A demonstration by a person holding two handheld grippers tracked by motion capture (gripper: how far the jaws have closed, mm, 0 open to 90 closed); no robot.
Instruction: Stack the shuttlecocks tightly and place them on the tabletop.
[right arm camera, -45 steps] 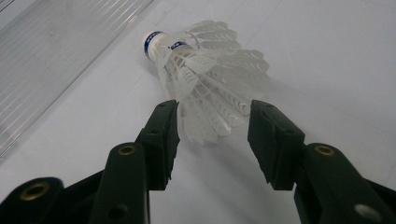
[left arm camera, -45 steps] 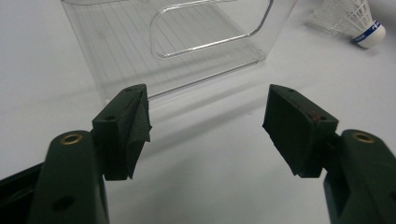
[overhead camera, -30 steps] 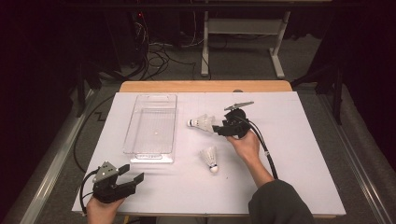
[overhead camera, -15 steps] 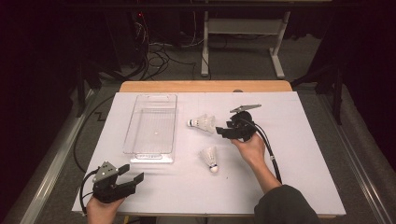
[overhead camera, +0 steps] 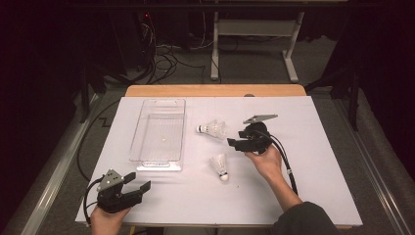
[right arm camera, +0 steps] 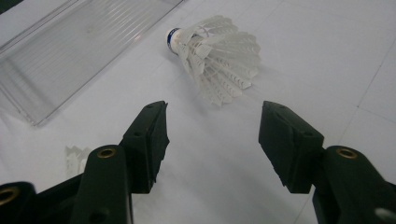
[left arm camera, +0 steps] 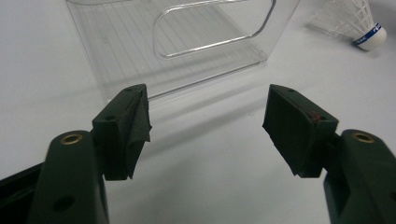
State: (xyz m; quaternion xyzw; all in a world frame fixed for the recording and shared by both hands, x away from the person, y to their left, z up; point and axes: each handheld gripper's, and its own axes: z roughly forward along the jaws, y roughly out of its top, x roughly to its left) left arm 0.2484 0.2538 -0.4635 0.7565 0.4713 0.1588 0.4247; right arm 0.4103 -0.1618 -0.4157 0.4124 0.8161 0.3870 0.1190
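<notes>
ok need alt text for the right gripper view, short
The right tongs stand open and hold nothing, pointing at a white shuttlecock that lies on its side just ahead on the white table. A clear plastic tray sits at upper left.

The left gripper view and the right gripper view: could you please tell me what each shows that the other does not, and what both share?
Left gripper view: the handle cutout in the end wall of the clear tray, and a shuttlecock at top right with its cork toward the right. Right gripper view: a shuttlecock lying on its side just ahead of the open jaws, and the feathers of a second at lower left. Both share the tray, the white table and open, empty jaws.
</notes>
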